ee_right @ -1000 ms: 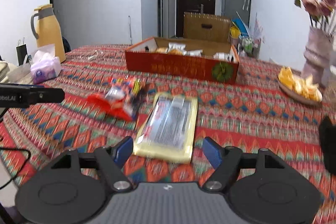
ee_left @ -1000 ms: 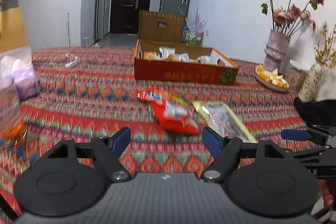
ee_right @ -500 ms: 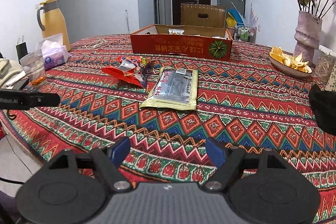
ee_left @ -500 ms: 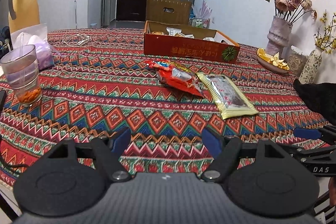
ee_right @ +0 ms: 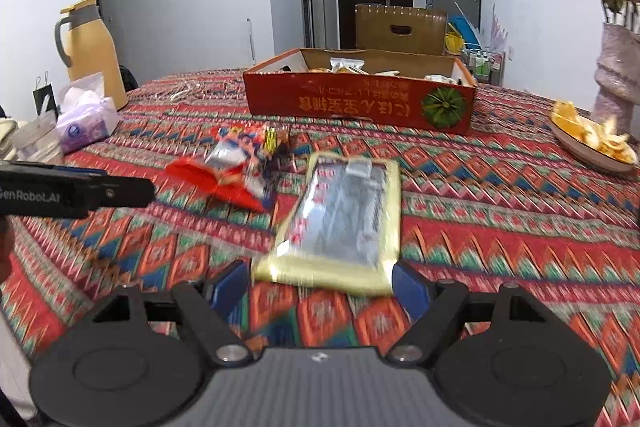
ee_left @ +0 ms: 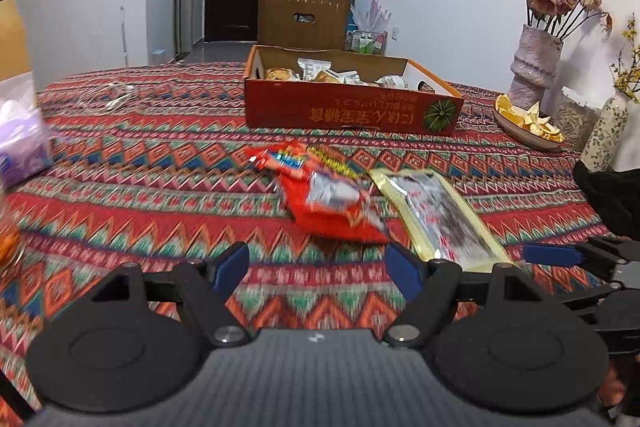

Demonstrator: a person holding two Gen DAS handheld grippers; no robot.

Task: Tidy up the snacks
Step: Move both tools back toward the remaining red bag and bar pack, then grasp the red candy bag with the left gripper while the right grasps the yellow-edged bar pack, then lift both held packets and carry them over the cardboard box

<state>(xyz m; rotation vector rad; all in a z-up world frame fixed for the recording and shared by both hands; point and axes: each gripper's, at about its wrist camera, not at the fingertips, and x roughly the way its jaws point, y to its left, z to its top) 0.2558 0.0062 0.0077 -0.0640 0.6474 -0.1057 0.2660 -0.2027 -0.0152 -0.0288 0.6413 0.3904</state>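
A red snack packet (ee_left: 324, 199) and a flat yellow packet (ee_left: 440, 215) lie side by side on the patterned tablecloth. Behind them stands an open red cardboard box (ee_left: 352, 107) with several snacks inside. My left gripper (ee_left: 318, 263) hovers just short of the red packet; its jaws are opening and hold nothing. In the right wrist view, the yellow packet (ee_right: 344, 219) has its near end between the tips of my right gripper (ee_right: 320, 283), which is open, its pads not pressing. The red packet (ee_right: 228, 171) and the box (ee_right: 360, 103) also show there.
A yellow jug (ee_right: 90, 55) and a tissue pack (ee_right: 86, 123) stand at the table's left. A dish of peels (ee_right: 592, 143), a flower vase (ee_left: 536, 67) and a speckled vase (ee_left: 604, 135) crowd the right side. A brown crate (ee_right: 400, 31) sits behind the box.
Both grippers drew back from the packets, then came forward and lower again. The right gripper's tips now flank the yellow packet's near end, and its jaws stand slightly wider.
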